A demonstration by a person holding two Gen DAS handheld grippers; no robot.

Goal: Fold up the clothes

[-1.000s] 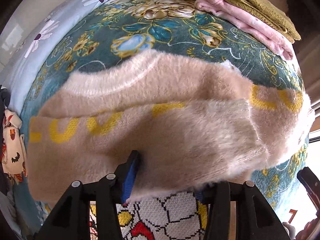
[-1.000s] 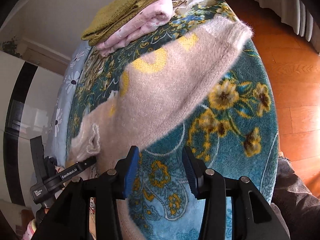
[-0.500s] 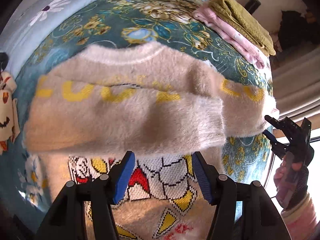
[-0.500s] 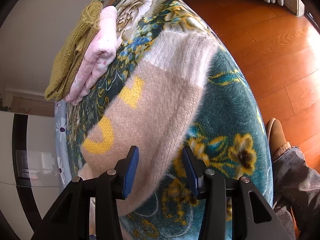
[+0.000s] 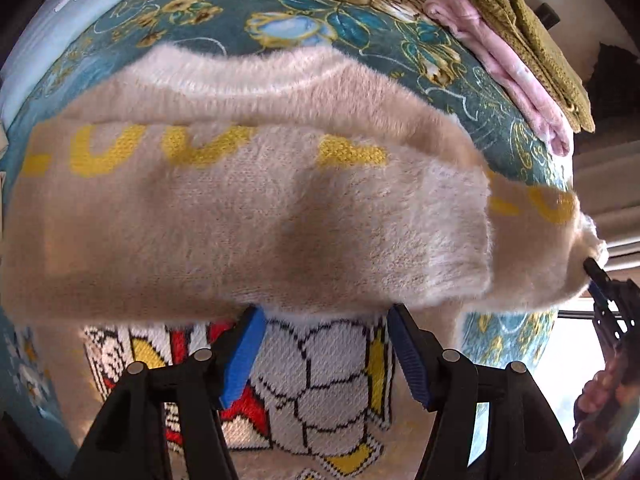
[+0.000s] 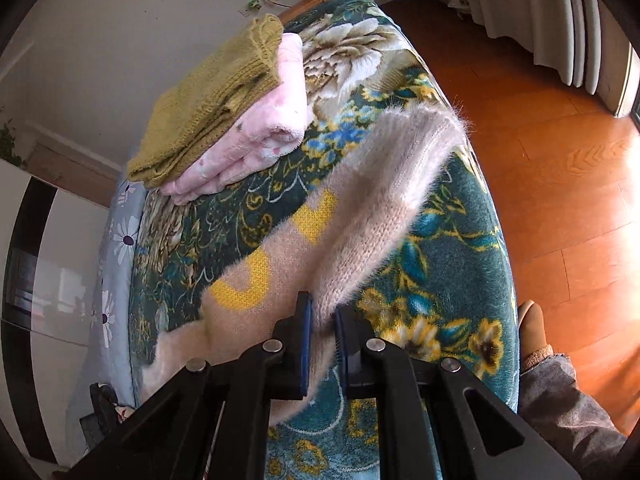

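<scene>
On the floral bed (image 6: pixel 460 264), your right gripper (image 6: pixel 322 322) pinched the soft, floppy sweater (image 5: pixel 256 216) sleeve (grip the cuff); left gripper (image 5: pixel 324 344) gaped empty.

The fluffy beige sweater (image 5: pixel 248 216) with yellow letters lies flat on the bed, one sleeve (image 5: pixel 280 236) folded across its chest. The other sleeve (image 6: pixel 360 216) stretches from 7 toward 1 o'clock in the right wrist view, its edge lifted.

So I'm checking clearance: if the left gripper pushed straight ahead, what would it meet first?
Most likely the folded-over sleeve of the beige sweater, lying right across the open left gripper; depth is hard to judge, though.
</scene>
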